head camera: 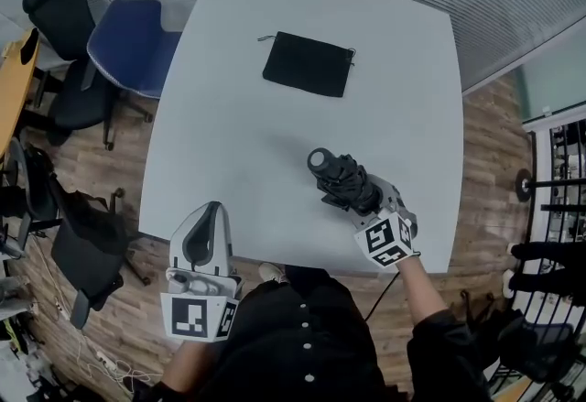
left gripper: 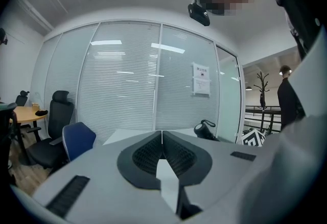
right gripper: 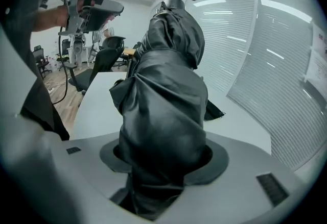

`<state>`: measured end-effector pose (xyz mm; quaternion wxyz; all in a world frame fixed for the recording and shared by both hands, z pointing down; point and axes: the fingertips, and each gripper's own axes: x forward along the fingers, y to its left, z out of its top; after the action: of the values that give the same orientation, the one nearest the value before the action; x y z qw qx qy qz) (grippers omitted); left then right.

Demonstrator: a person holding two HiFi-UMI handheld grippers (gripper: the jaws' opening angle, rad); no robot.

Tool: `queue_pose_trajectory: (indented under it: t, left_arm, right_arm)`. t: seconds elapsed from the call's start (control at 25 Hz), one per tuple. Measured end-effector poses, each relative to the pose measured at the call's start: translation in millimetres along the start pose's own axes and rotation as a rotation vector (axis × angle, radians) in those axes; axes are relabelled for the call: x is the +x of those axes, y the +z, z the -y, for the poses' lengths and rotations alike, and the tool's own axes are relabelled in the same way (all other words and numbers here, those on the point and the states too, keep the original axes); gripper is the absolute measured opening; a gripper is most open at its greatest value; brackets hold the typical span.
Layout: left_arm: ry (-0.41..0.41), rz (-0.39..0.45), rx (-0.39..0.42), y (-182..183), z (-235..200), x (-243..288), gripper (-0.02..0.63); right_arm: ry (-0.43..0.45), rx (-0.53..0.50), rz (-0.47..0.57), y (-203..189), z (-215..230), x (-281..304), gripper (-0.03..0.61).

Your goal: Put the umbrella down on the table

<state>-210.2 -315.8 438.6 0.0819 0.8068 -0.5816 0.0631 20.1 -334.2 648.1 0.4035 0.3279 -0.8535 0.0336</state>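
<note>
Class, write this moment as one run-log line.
right gripper: shut on umbrella, over table | left gripper: shut, empty | black pouch: lying on table

The pouch point(head camera: 309, 64) lies on the far half of the tabletop point(head camera: 229, 125). Nearer the person than the pouch and slightly to its right, the umbrella point(head camera: 341, 176) sits over the tabletop's near right part, gripped between the jaws of the right gripper point(head camera: 364, 199). Nearer still and left of the pouch, the left gripper point(head camera: 212, 210) hangs at the tabletop's near edge. Far left of the pouch, off the tabletop, a chair point(head camera: 128, 43) stands on the floor point(head camera: 119, 180).
</note>
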Motion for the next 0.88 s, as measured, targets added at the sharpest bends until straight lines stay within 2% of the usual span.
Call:
queue_pose_trajectory:
  t: [0.44,0.88]
  left_arm:
    - [0.005,-0.033,-0.008,-11.8,4.3,-0.3,0.02]
    - [0.011,-0.051,-0.009,-16.5,8.0,0.0,0.02]
  right_arm:
    - [0.113,-0.061,-0.209,-51.2,-30.5,40.5,0.256]
    - [0.199,-0.077,-0.378,-76.3,-43.5,62.0,0.259]
